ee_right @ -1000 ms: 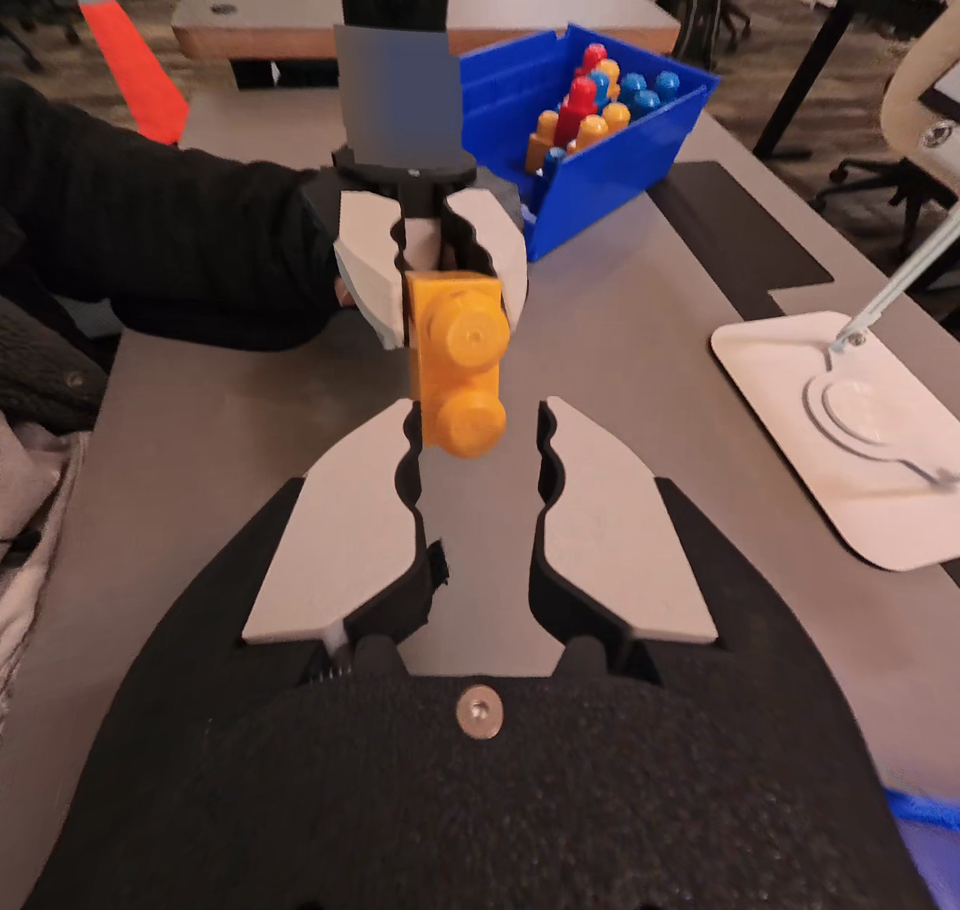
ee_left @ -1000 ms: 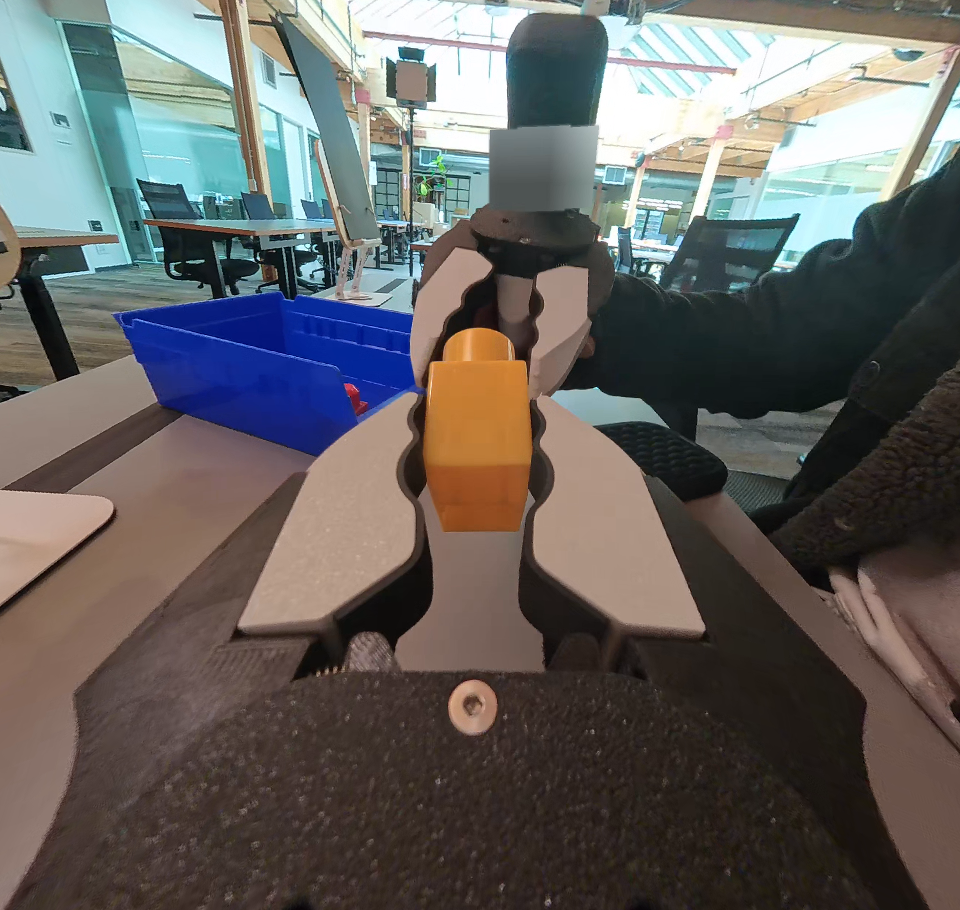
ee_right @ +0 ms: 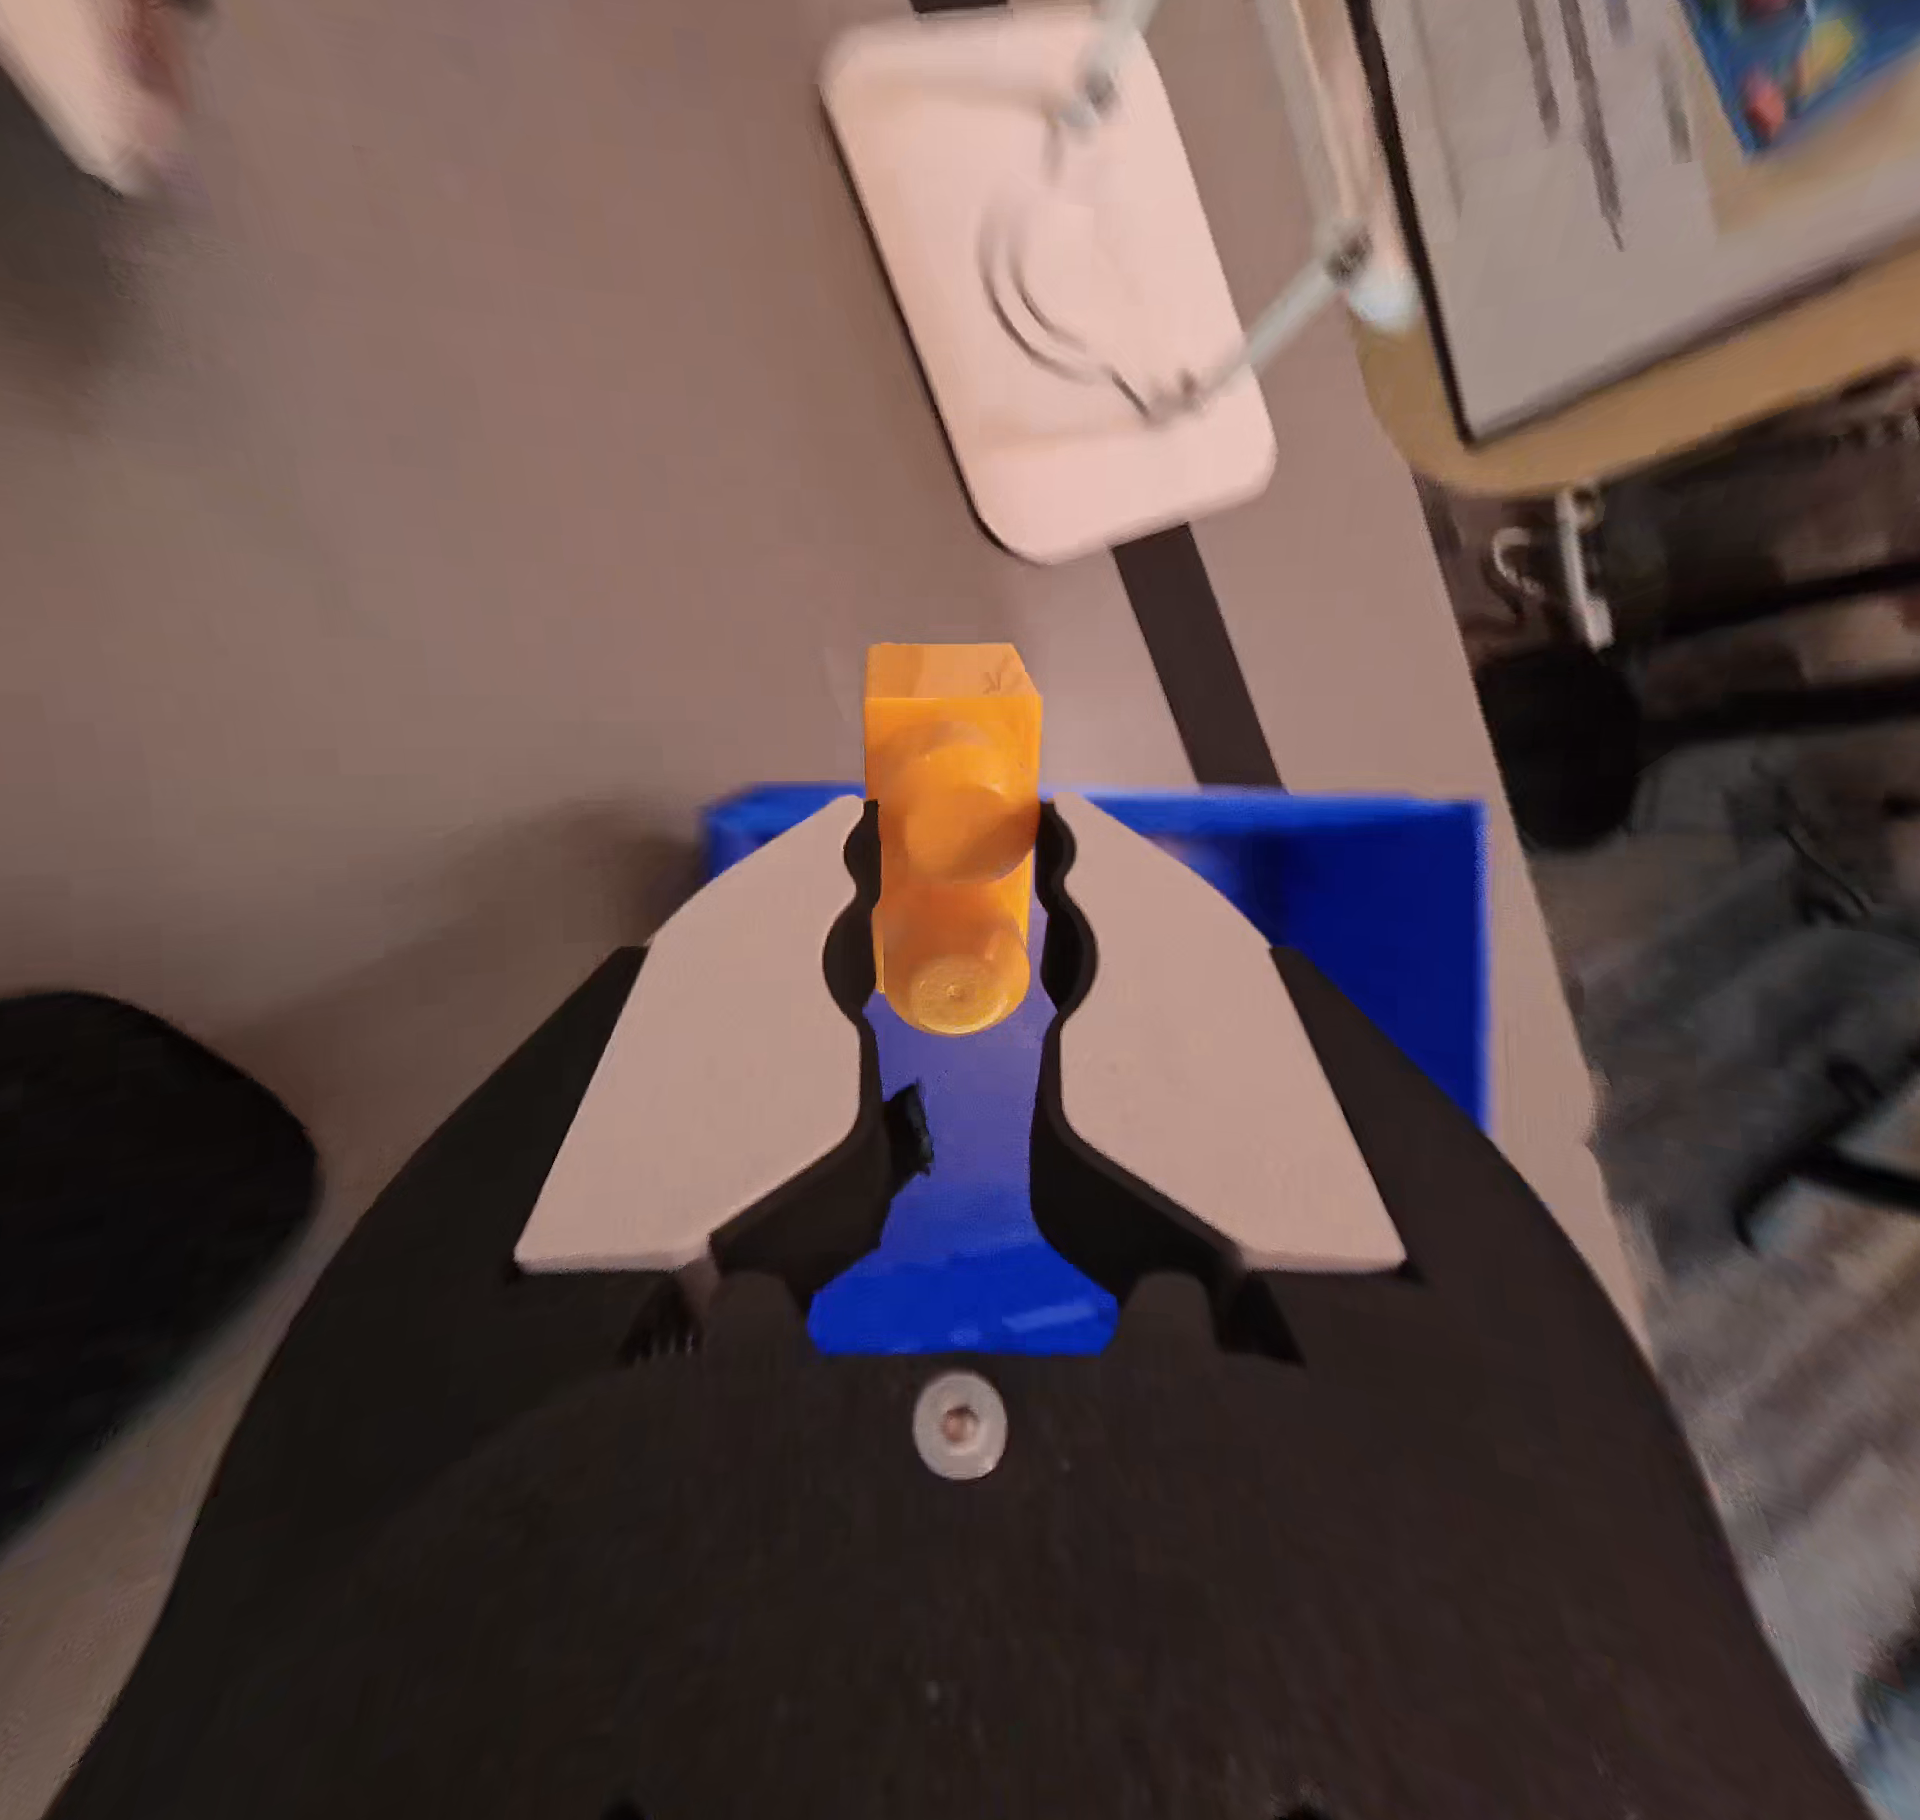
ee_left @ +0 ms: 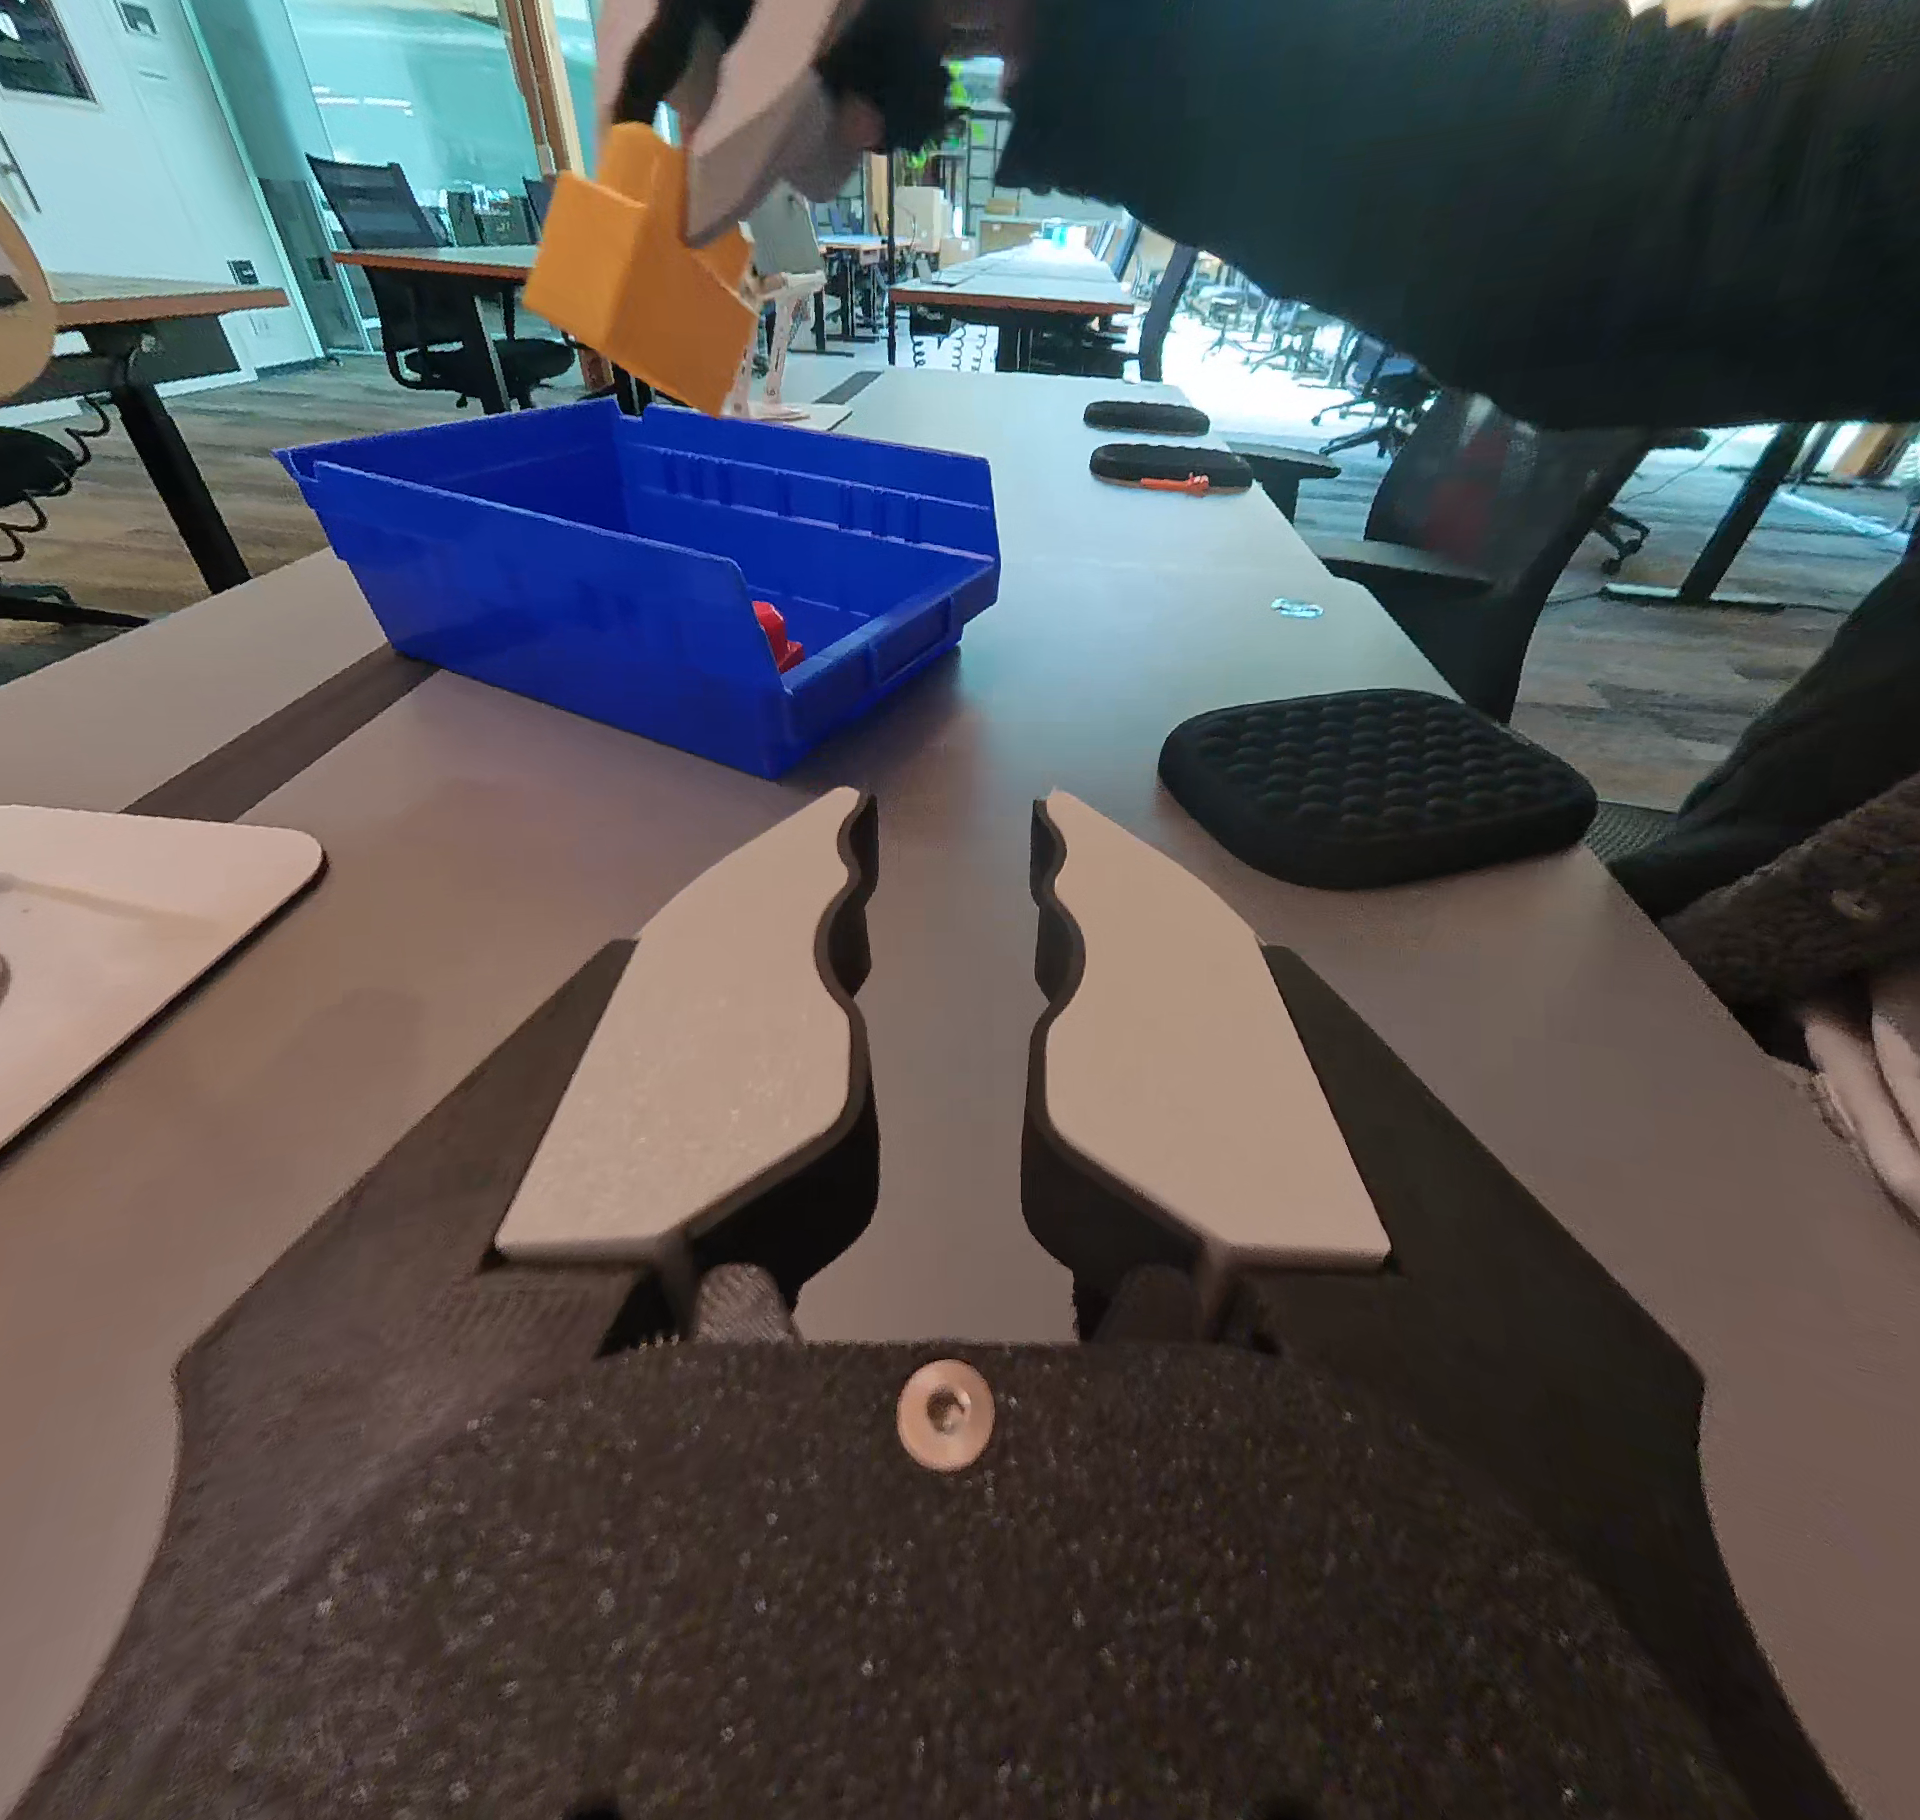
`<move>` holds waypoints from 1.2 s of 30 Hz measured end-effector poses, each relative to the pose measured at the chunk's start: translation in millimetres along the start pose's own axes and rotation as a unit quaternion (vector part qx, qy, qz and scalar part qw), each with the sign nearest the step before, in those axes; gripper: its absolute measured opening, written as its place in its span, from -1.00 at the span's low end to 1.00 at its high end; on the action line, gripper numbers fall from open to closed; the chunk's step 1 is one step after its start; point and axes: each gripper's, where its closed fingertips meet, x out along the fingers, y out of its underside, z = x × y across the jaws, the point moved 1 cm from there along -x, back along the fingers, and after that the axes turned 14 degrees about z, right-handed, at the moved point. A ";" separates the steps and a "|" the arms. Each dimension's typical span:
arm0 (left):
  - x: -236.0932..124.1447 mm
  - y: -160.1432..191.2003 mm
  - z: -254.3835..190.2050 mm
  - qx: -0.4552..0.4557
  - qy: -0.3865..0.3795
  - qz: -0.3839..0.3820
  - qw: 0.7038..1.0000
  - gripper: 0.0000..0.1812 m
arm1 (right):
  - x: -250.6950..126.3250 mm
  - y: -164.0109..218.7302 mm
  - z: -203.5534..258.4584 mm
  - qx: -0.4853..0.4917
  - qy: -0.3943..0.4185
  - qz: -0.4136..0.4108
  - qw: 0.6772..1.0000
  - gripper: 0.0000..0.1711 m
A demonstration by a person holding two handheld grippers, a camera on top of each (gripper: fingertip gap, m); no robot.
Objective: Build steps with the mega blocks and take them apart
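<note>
- Grey fingers of the left tool [ee_left: 951, 835] are seen parted and empty above the bench [ee_left: 1091, 627]; a second ago the orange block was clamped between them, so it has been let go on this side.
- Nothing is carried by the left tool now, and it is held low over the bench, with a black dimpled pad [ee_left: 1371, 783] lying at about 2 o'clock from its tips.
- Farther off, at about 11 o'clock, the blue bin [ee_left: 582, 607] is seen on the bench, with a red block [ee_left: 774, 632] showing inside its near end.
- Beyond and above the bin, at about 11 o'clock, the orange block [ee_left: 639, 300] is held tilted in the right tool [ee_left: 717, 160], which has been swung up and across from where it met the left tool.
- In the right wrist view the right tool [ee_right: 954, 897] is closed narrowly on the orange block [ee_right: 951, 835], studs turned toward the camera, with the bin [ee_right: 1351, 918] directly beneath.
- A hand-over is judged to have been completed: the block is now with the right tool alone.
- Dropping it into the bin is judged to be the step in hand, which fits the taking-apart half of the task.
</note>
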 end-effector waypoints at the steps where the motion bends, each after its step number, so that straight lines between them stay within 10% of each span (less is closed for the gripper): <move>1: 0.9 1.6 0.3 0.001 -0.001 0.003 1.000 -0.70 | 9.3 11.9 -17.7 0.005 0.008 0.030 1.000 -0.67; 17: -0.3 17.3 7.8 -0.008 0.018 0.026 0.999 -0.69 | 174.3 89.6 -130.2 0.024 -0.020 0.240 0.970 -0.67; 36: 3.4 25.5 7.3 -0.011 0.026 0.046 0.999 -0.69 | 155.1 64.7 -138.2 0.012 0.027 0.168 0.985 -0.57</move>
